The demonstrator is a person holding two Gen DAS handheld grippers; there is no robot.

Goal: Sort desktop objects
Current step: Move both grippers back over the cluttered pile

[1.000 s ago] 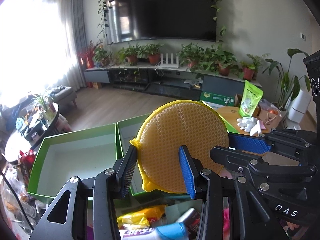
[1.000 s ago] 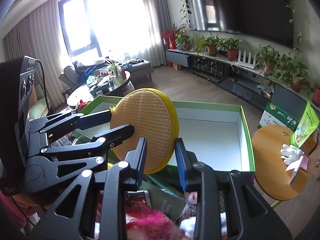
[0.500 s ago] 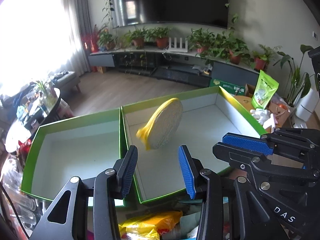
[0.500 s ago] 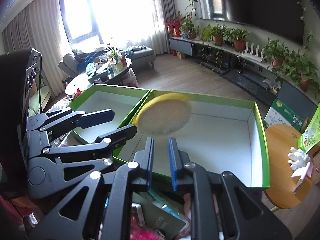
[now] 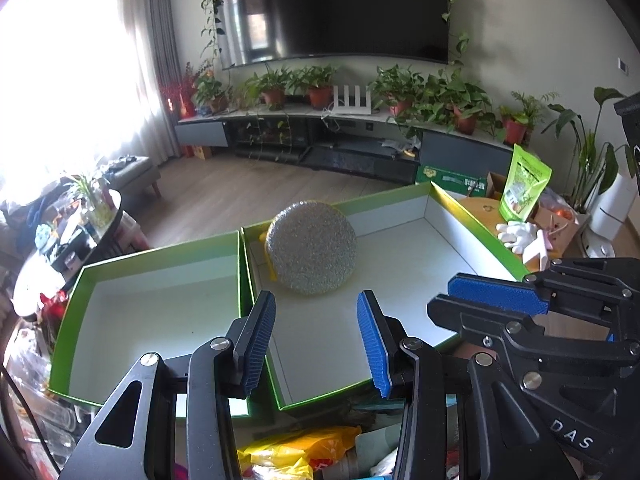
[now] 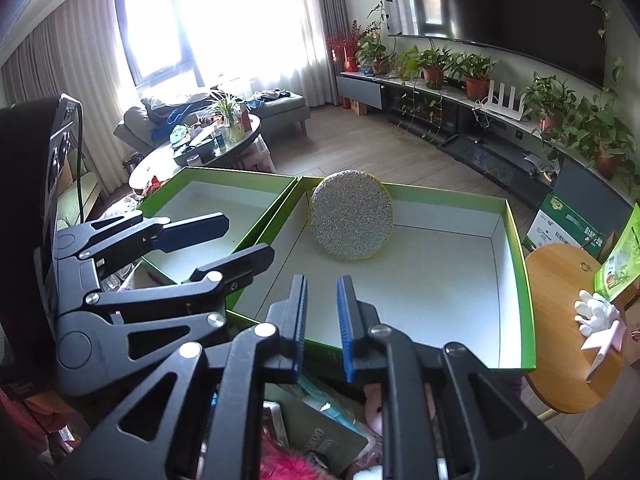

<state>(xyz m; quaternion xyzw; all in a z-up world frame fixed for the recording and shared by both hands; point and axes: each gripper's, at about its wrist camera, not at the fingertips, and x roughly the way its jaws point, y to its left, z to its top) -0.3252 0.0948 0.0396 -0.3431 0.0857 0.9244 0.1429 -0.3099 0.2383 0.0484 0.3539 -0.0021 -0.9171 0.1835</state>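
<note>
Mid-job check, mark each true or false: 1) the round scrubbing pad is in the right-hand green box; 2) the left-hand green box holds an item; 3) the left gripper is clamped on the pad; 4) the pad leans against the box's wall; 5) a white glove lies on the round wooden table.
1) True: the round scrubbing pad sits in the right-hand green box.
2) False: the left-hand green box shows only its bare white floor.
3) False: the left gripper has its jaws apart with nothing between them.
4) True: it stands tilted at the far left corner.
5) True: the white glove lies on the round wooden table.
</note>
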